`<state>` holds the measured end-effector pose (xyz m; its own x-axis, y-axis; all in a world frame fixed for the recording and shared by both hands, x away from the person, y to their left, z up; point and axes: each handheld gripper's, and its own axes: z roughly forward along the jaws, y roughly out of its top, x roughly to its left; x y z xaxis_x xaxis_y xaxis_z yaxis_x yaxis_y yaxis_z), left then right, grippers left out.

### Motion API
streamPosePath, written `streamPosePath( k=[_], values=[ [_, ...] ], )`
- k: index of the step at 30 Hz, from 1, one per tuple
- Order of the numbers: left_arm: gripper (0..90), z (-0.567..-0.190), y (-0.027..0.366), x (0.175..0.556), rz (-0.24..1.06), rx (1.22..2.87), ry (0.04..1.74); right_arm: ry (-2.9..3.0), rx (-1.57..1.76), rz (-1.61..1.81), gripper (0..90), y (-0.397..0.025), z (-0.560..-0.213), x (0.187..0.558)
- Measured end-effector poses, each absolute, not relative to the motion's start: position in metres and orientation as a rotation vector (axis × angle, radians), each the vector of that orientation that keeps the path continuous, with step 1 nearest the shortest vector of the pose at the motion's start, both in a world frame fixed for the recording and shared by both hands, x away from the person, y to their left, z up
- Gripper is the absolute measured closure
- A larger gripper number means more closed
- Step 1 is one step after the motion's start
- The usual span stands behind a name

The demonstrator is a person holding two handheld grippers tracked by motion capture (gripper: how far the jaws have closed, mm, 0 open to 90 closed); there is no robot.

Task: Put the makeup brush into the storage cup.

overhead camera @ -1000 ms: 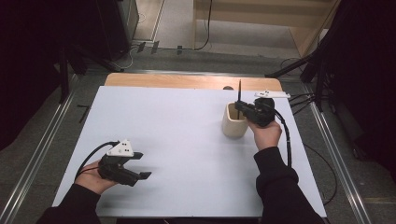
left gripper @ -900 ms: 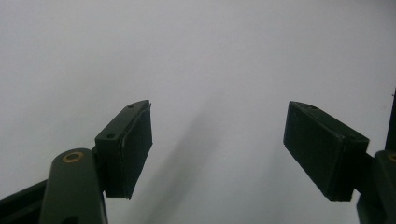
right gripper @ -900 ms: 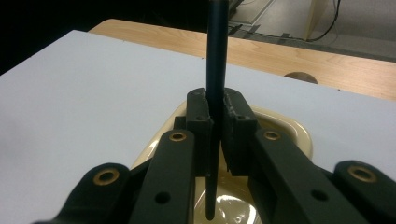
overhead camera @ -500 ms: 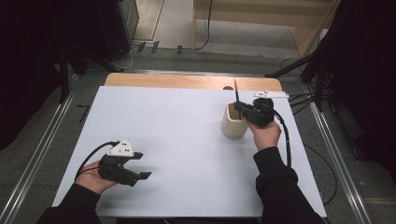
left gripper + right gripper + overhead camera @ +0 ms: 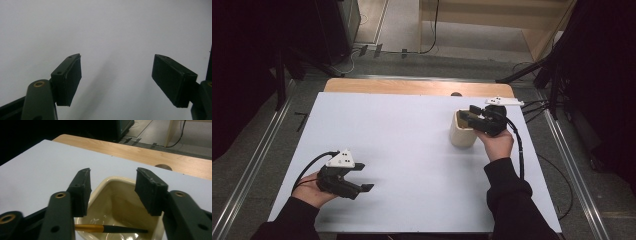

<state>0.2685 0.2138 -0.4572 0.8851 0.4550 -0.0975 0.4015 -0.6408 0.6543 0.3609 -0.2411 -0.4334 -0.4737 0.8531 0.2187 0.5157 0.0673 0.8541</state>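
Surroundings: white worktop (image 5: 412, 150) with a bare wooden strip (image 5: 412, 87) along its far edge; small dark round spot (image 5: 163, 166) on that strip just behind the cup; metal rails (image 5: 257, 165) down both sides, cables on the floor (image 5: 412, 30) beyond

In the way: nothing betw. right gripper and cup mouth; wide bare worktop betw. the two grippers

Left gripper (image 5: 362, 177): near-left part of worktop, in the person's left hand (image 5: 312, 189), well apart from cup; jaws wide apart, nothing betw. them, just white worktop ahead in left gripper view (image 5: 117, 75)

Right gripper (image 5: 466, 114): held by right hand (image 5: 496, 142) over cup's right rim; jaws apart, holding nothing, tips just above the opening (image 5: 112, 192)

Change vs earlier: 1.0 s and 0.5 s ago a thin dark brush stood up from right gripper above the cup; now it's let go and lies inside the cup, jaws parted. Left gripper same spot, same pose

Cup (image 5: 462, 131): cream, glossy, squarish mouth w. rounded corners, upright on right-far part of worktop, near wooden strip

Brush (image 5: 112, 229): inside cup, low down, lying across; gold-orange band at one end, black for the rest; seen in right gripper view, partly cut off by the left jaw
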Motion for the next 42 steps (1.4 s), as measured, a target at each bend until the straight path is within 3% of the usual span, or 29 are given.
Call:
streamPosePath(
  k=[14, 42],
  values=[
    [24.5, -0.457, 0.214, 0.268, 0.102, 2.346, 0.611, 2.071, 1.296, 1.382, 34.1, -0.239, -0.423, 0.345],
    [24.5, -0.457, 0.214, 0.268, 0.101, 2.346, 0.61, 2.197, 1.242, 1.373, 31.5, -0.232, -0.423, 0.307]
  ],
)
